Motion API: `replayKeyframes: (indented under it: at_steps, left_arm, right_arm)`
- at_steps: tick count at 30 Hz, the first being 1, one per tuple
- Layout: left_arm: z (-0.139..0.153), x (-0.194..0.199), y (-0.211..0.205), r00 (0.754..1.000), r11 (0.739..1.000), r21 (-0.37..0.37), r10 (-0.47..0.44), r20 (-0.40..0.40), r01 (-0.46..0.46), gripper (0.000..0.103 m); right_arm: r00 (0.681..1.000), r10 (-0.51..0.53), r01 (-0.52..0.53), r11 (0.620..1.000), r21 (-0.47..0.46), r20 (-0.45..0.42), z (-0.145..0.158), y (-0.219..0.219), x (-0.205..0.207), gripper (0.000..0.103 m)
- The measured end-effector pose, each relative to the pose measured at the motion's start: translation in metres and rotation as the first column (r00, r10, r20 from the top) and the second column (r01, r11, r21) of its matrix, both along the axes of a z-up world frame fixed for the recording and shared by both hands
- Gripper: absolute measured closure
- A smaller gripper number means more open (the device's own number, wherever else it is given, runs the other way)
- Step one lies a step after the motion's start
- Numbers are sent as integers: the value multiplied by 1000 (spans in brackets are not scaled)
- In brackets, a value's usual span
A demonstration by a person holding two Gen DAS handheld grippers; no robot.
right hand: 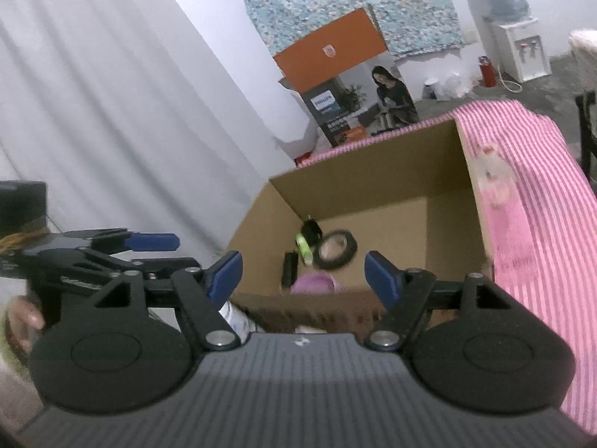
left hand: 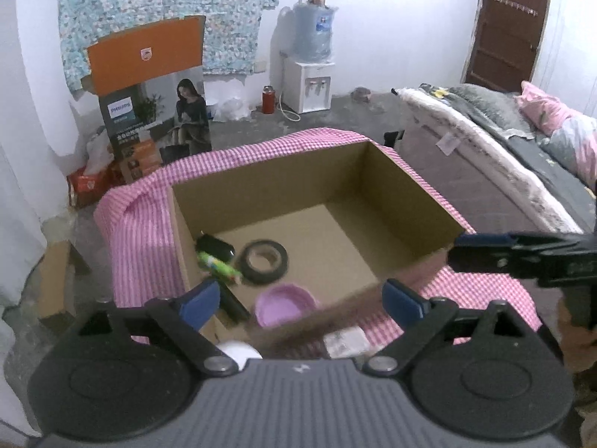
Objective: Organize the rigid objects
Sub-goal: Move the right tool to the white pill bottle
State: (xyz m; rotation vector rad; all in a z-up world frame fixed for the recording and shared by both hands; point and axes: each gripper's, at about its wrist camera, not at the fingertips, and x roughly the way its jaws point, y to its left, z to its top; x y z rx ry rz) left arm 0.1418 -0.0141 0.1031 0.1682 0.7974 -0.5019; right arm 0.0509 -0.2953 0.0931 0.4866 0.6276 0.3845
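box [left hand: 283,186] | on checked cloth [left hand: 141,216], holds tape [left hand: 265,261], lid [left hand: 285,304], black bits | left gripper [left hand: 300,298] and right gripper [right hand: 302,272] both released, empty | next: fetch white block [left hand: 345,339] just outside near wall, lift clear over rim

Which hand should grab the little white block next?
Probably the left. The white block lies just ahead of the open, empty left gripper, outside the cardboard box. The right wrist view doesn't clearly show it.

Counter [left hand: 123,224] draped in pink-and-white checked cloth, bearing 1 open brown cardboard box [left hand: 410,186]. Beside the box's near wall, on the cloth: 1 small white rectangular block [left hand: 345,340] and 1 white rounded object [left hand: 238,351], partly hidden.
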Motion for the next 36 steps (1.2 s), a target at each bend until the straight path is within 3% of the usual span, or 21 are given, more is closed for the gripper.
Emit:
replayKeyframes:
  at_steps: [5, 9, 13, 19, 27, 36]
  left_arm:
    - [-21, -38, 13, 997, 997, -47, 67, 26, -65, 8]
    - [-36, -61, 20, 988, 992, -14, 125, 92, -124, 8]
    - [-45, -77, 25, 971, 984, 25, 169, 168, -176, 8]
    - [-65, -81, 33, 957, 971, 59, 215, 195, -230, 8]
    - [-86, -64, 46, 950, 963, 12, 265, 165, -270, 13]
    - [-105, -45, 59, 958, 967, -27, 256, 127, -254, 30]
  right_arm:
    - [999, -13, 13, 1000, 2, -41, -36, 20, -23, 30]
    - [997, -3, 3, 1000, 3, -73, -54, 35, -35, 30]
    - [998, 28, -28, 1000, -9, -47, -48, 55, -38, 30]
    - [993, 118, -119, 992, -33, -15, -28, 94, -23, 27]
    - [973, 225, -228, 970, -82, -42, -19, 152, 15, 26]
    - [967, 233, -245, 959, -141, -99, -32, 202, 54, 26]
